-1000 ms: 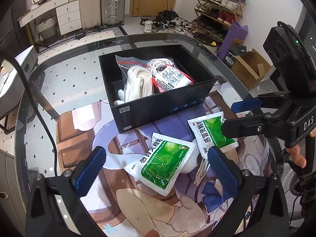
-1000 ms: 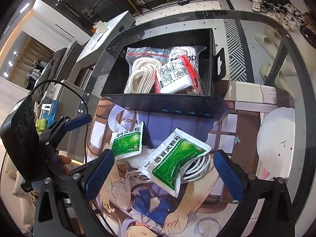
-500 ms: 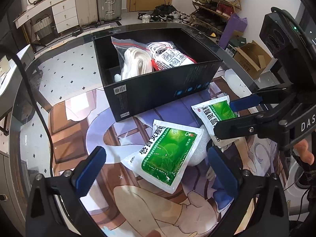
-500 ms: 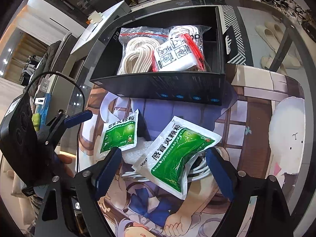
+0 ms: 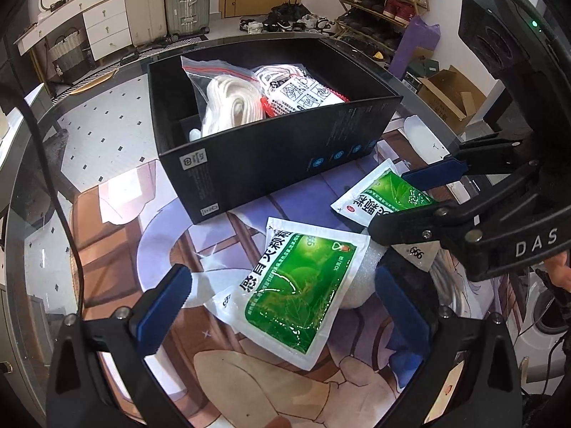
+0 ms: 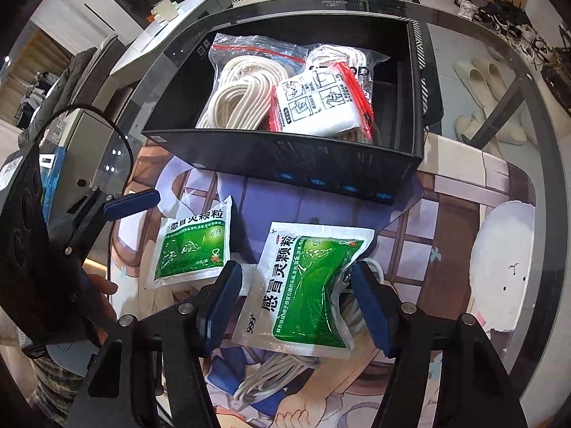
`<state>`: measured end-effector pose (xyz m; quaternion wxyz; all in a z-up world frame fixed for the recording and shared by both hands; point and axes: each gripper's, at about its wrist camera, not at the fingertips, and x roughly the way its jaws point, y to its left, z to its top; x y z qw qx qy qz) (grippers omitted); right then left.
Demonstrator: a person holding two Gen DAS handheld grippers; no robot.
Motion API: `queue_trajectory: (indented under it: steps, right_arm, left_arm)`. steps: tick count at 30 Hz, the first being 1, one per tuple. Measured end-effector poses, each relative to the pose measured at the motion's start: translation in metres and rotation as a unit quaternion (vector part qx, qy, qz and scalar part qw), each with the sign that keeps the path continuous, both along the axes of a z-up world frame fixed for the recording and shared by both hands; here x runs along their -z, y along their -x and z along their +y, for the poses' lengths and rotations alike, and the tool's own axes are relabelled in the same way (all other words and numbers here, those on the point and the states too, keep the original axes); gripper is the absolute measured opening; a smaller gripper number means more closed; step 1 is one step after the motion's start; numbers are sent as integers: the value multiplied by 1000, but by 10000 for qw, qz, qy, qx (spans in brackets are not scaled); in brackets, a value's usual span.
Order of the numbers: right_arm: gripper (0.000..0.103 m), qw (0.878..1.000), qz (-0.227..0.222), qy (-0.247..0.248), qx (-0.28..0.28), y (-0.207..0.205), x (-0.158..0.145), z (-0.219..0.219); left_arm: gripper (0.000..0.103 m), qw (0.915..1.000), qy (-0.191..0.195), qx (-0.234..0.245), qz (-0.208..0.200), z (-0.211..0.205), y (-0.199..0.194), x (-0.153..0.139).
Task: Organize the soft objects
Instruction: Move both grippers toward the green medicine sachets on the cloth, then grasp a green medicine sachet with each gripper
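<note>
Two glossy green-and-white medicine sachets lie on the printed cartoon mat [image 6: 446, 235] near the open black cardboard box [image 6: 285, 157]. The right gripper [image 6: 296, 296] has its blue fingers pinching the larger sachet [image 6: 307, 285] at its waist, above a coil of white cord [image 6: 271, 374]. The left gripper [image 5: 282, 306] hovers spread wide. The smaller sachet [image 6: 192, 246] lies left, untouched. Inside the box rest a bagged white rope [image 6: 242, 89] and a red-edged white packet [image 6: 317, 107].

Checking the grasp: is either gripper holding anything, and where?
The right gripper pinches a green sachet across its middle; the left gripper is open, empty.
</note>
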<state>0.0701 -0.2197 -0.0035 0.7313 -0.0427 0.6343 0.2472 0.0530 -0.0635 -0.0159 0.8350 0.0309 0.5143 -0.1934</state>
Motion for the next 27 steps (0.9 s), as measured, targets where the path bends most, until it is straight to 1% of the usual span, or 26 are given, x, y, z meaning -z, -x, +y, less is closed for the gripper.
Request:
queue_trajectory:
  steps: [1, 5, 6, 7, 10, 11, 12, 18, 20, 27]
  right_arm:
    - [59, 9999, -36, 91, -40, 0, 1, 3]
    - [53, 9994, -118, 290, -155, -1, 3, 10]
    - [51, 9993, -136, 306, -183, -1, 3, 11]
    - [48, 9992, -150, 312, -211, 0, 3, 12]
    - [42, 9988, -193, 344, -287, 1, 1, 16]
    - [40, 9988, -196, 340, -297, 1, 2, 16]
    - [33, 9986, -219, 386, -302, 0, 2, 16]
    - [30, 9985, -185, 344, -372, -2, 3, 17]
    - [30, 9984, -196, 350, -389, -1, 2, 18]
    - [28, 9986, -279, 257, -377, 0, -9, 12]
  left_arm:
    - [102, 10000, -4, 9, -5, 0, -1, 1]
    - [100, 10000, -7, 10, 0, 2, -2, 4]
    - [99, 10000, -8, 9, 0, 2, -2, 4]
    - [95, 10000, -7, 14, 15, 2, -2, 5]
    - [94, 10000, 62, 6, 49, 3, -4, 5]
    - [93, 10000, 77, 12, 57, 3, -5, 5]
    - [91, 9999, 104, 27, 68, 3, -5, 5]
    - [74, 9991, 379, 92, 192, 4, -7, 4]
    - [65, 9989, 424, 108, 192, 5, -8, 3]
    - [54, 9986, 440, 195, 200, 2, -7, 0]
